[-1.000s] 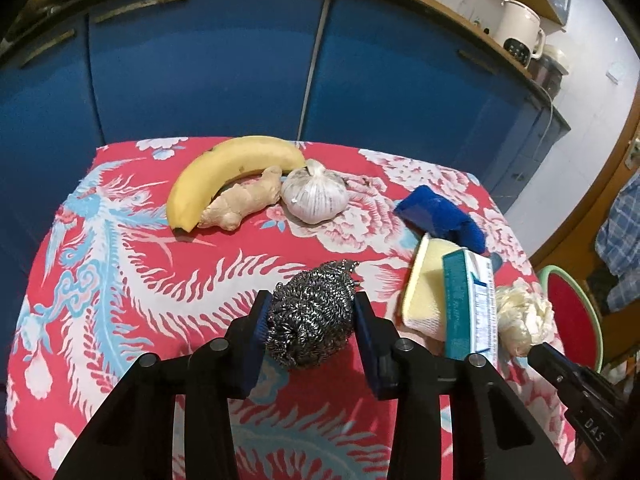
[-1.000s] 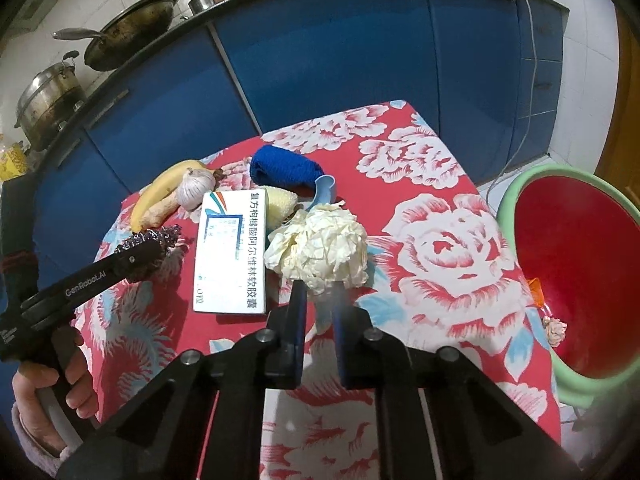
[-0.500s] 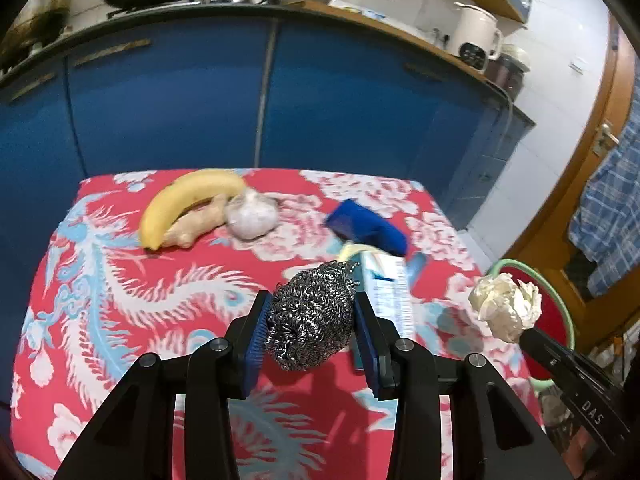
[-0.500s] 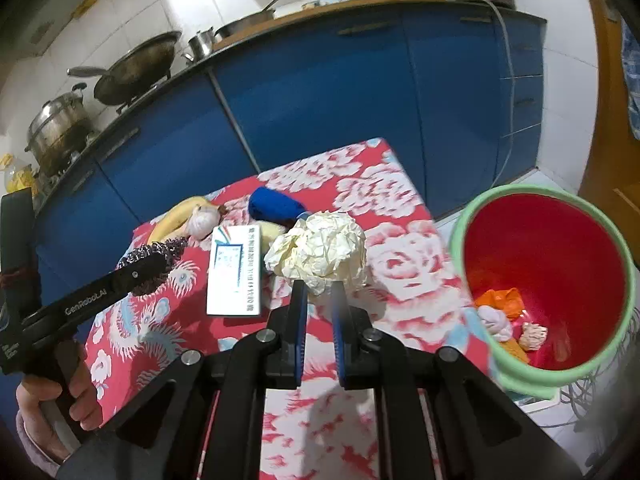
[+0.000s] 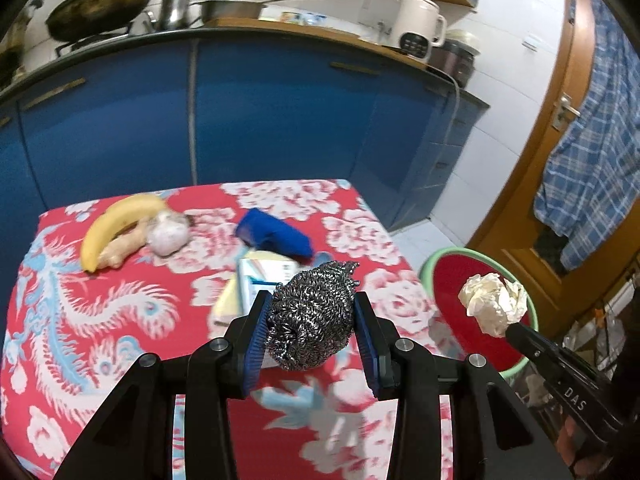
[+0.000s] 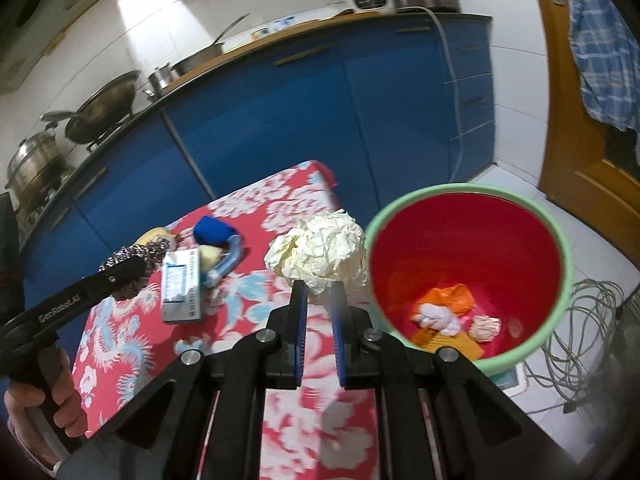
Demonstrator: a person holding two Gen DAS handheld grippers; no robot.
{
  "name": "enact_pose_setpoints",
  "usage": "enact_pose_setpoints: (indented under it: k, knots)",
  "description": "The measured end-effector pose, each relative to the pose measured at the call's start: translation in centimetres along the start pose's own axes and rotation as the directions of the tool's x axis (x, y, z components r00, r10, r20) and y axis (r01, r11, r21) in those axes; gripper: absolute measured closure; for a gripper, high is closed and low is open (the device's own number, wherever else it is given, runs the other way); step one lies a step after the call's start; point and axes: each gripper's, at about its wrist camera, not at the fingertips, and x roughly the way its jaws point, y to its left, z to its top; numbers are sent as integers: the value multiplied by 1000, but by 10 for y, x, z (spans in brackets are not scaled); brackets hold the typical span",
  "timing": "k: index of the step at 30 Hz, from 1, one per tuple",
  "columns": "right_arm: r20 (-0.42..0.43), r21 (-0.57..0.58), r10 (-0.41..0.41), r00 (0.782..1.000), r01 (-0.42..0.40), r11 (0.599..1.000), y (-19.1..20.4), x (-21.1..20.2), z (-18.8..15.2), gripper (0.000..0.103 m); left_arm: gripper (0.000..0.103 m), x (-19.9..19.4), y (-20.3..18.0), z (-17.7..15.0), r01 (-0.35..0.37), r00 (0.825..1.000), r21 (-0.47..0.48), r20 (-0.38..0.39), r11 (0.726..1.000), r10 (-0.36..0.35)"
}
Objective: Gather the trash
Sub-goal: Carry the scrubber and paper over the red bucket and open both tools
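Crumpled paper ball (image 6: 318,250) pinched in the right gripper (image 6: 319,300) fingers, now lifted off the counter (image 6: 248,288) beside the red bin (image 6: 468,200) rim, steel scourer (image 5: 310,316) clamped in the left gripper (image 5: 310,334), also raised higher than before, white box (image 6: 182,286) left lying on the cloth.

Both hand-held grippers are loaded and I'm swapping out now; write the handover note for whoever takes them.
Left hand-held gripper: shut on the steel scourer, above the table.
Right hand-held gripper: shut on the crumpled paper ball, beside the red bin's rim, not yet over it.
Done: some scraps already lie in the bin.
Left: drop the paper, probably then the scourer. The banana, garlic, blue cloth and small box remain on the table.
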Motion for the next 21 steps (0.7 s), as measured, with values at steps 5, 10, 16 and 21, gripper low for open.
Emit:
enact_pose_setpoints:
  k: [5,10,16,21]
  knots:
    - [2,48,-38,999,38,998,-29,-5,0,89,62,6,-26,-1,29,999,41,-16,999,-29]
    - [-2,84,-72,997,72,994,-51,-7,-2,88,62,14,-53,-3,58,998,84,-35,995,-55]
    - [-1,125,-107,994,106,986,-74,-7,-4,88,62,26,-83,-5,85,995,137,-59,987,-78]
    - [2,154,-121,993,120,981,-91,-10,-4,88,61,36,-101,-7,107,992,164,-77,981,-95]
